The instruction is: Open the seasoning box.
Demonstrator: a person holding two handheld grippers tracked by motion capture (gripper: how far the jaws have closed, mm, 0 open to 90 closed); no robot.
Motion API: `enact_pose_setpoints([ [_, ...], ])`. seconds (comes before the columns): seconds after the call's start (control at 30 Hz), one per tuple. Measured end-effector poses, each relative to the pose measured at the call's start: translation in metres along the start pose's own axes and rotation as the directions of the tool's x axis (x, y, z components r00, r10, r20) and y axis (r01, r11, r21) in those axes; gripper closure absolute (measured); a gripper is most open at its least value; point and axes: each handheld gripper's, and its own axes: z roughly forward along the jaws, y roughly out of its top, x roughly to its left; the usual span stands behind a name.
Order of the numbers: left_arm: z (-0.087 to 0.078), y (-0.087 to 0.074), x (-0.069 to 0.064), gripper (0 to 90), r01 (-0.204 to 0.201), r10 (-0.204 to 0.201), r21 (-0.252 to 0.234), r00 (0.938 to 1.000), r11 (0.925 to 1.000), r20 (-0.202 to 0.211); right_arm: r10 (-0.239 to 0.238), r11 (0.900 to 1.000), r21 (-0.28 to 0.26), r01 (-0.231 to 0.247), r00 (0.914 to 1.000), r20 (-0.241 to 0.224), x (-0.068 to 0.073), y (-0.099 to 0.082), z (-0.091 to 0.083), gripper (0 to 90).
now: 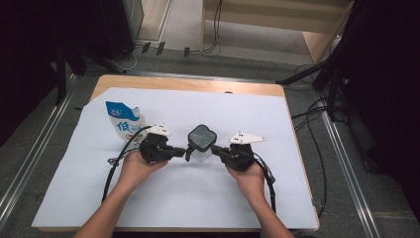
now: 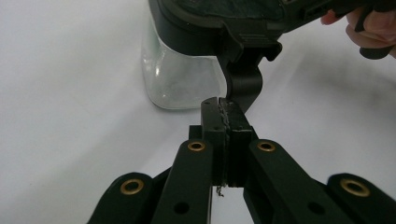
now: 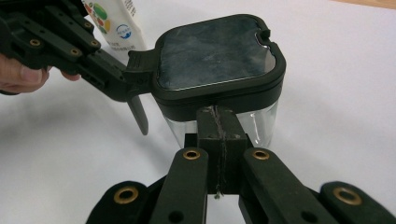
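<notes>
Container: clear jar with black lid, upright at the centre of the white sheet.
Left gripper: jaws pressed together, nothing between them; tips at the lid's hanging latch.
Right gripper: jaws pressed together, empty; tips against the lid's rim on the opposite side.
Pouch: blue-and-white, standing behind the left gripper.

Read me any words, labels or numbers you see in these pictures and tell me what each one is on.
"依": one large blue character on the white pouch, as far as the high view shows.
Blue band at the pouch's top: print too small to read.
Round blue logo and coloured print on the pouch in the right gripper view: too blurred to read.
Clear container with black lid: no text.
</notes>
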Motion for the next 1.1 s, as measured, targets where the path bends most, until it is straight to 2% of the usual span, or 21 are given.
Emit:
enact_pose_setpoints([
  [0.07, 0.002, 0.000, -0.002, 90.0, -0.012, 0.012, 0.000, 0.9999, 0.9999, -0.001, 0.004, 1.0000, -0.001, -0.004, 1.0000, 0.001, -0.002, 0.001, 0.000, 90.0],
  [0.3, 0.007, 0.002, -0.002, 90.0, -0.011, 0.011, 0.008, 0.9999, 0.9999, -0.012, 0.011, 0.9999, -0.002, -0.011, 0.9999, 0.009, -0.006, 0.004, 0.001, 90.0],
  [0.57, 0.011, 0.002, -0.005, 90.0, -0.005, 0.005, 0.002, 0.9997, 1.0000, 0.024, 0.023, 0.9997, -0.005, -0.023, 0.9995, 0.020, -0.011, 0.004, 0.003, 90.0],
  [0.93, 0.015, 0.004, -0.012, 90.0, -0.008, 0.008, -0.008, 0.9997, 0.9999, 0.024, 0.059, 0.9982, -0.001, -0.059, 0.9979, 0.027, -0.018, 0.007, 0.006, 90.0],
  [1.0, 0.017, 0.004, -0.013, 90.0, 0.018, -0.018, -0.009, 0.9986, 0.9998, 0.049, 0.059, 0.9982, -0.005, -0.059, 0.9979, 0.027, -0.019, 0.008, 0.007, 90.0],
  [1.1, 0.019, 0.006, -0.017, 90.0, 0.004, -0.003, -0.008, 0.9989, 1.0000, 0.046, 0.079, 0.9968, -0.006, -0.079, 0.9967, 0.019, -0.022, 0.009, 0.008, 90.0],
])
